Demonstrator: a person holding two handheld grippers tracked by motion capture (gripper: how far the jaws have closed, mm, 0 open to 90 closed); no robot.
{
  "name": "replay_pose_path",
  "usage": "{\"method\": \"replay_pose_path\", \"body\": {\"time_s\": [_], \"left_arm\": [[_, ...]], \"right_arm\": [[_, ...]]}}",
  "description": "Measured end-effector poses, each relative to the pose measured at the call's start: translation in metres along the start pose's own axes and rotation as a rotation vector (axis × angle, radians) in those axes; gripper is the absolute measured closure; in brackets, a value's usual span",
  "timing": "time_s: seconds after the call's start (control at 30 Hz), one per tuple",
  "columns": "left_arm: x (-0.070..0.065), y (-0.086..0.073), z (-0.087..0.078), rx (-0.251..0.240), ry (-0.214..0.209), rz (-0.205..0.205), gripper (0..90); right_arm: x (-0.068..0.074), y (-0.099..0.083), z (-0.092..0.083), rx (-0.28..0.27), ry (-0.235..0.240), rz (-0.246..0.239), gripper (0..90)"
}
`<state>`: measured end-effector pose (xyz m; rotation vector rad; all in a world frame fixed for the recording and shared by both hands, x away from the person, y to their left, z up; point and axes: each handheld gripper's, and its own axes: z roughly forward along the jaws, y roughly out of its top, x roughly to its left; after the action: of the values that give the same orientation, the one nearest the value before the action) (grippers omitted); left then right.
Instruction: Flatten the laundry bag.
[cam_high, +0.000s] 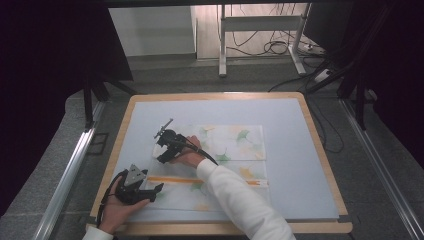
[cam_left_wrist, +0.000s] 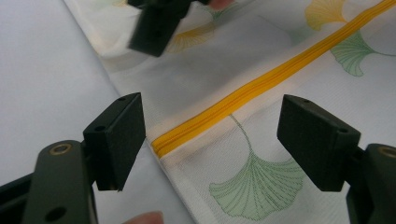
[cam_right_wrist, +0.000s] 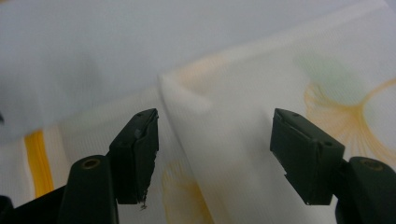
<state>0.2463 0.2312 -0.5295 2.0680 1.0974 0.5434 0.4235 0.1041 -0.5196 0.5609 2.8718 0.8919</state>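
Two grippers work a ginkgo-print pouch lying flat on the mat. In the left gripper view, jaws gape around the zipper's end. In the right gripper view, spread jaws straddle a folded corner; closing early may pinch one layer and drag the cloth.

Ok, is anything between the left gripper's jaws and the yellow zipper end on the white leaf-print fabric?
Nothing visible: the left gripper stands open right over the yellow zipper end on the white leaf-print fabric.
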Motion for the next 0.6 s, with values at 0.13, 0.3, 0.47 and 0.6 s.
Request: {"method": "replay_pose_path", "body": {"time_s": [0.13, 0.3, 0.47, 0.6], "left_arm": [[0.001, 0.0, -0.001, -0.004, -0.001, -0.001, 23.2], [0.001, -0.001, -0.001, -0.003, -0.002, -0.003, 23.2], [0.001, -0.001, -0.001, -0.002, -0.003, -0.002, 23.2], [0.001, -0.001, -0.001, -0.003, -0.005, -0.002, 23.2]], "right_arm": [[0.012, 0.009, 0.009, 0.004, -0.015, -0.031, 32.1], [0.016, 0.014, 0.015, 0.016, -0.078, -0.035, 42.9], [0.007, 0.014, 0.016, 0.012, -0.066, 0.009, 70.3], [0.001, 0.013, 0.015, 0.007, -0.039, 0.045, 84.4]]}}
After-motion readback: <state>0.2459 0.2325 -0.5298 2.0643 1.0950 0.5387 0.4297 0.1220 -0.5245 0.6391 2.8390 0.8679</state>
